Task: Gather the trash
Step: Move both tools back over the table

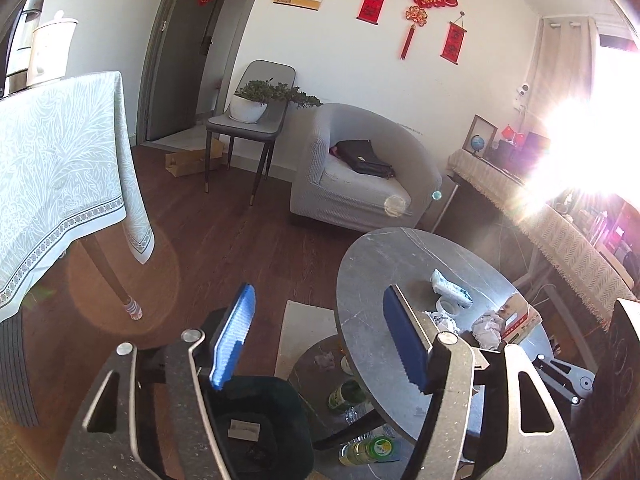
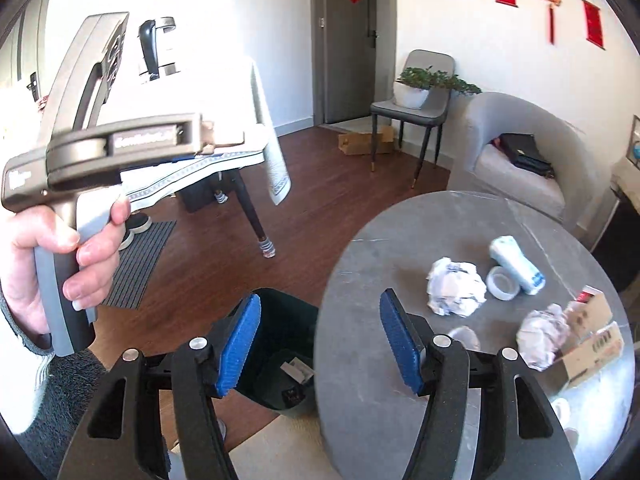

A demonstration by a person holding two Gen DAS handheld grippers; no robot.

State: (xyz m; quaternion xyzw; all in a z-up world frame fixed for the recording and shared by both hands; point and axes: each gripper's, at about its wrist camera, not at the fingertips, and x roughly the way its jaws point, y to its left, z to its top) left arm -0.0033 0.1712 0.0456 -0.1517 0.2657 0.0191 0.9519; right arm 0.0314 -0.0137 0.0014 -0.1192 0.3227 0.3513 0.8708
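A dark bin (image 2: 276, 356) stands on the floor left of the round grey table (image 2: 380, 272); a scrap of paper lies inside it, also seen in the left wrist view (image 1: 260, 432). On the table lie two crumpled paper balls (image 2: 456, 288) (image 2: 542, 334), a white tape roll (image 2: 502, 282), a white packet (image 2: 516, 264) and a cardboard box (image 2: 592, 336). My right gripper (image 2: 320, 328) is open and empty over the table's left edge and the bin. My left gripper (image 1: 320, 320) is open and empty, held high above the bin; the right wrist view shows its body (image 2: 108, 140) in a hand.
Bottles (image 1: 360, 448) lie on a lower shelf under the table. A clothed dining table (image 1: 60, 184) stands left, a grey armchair (image 1: 360, 176) with a black bag and a chair with a plant (image 1: 256, 108) behind. A light rug (image 1: 304, 332) lies by the bin.
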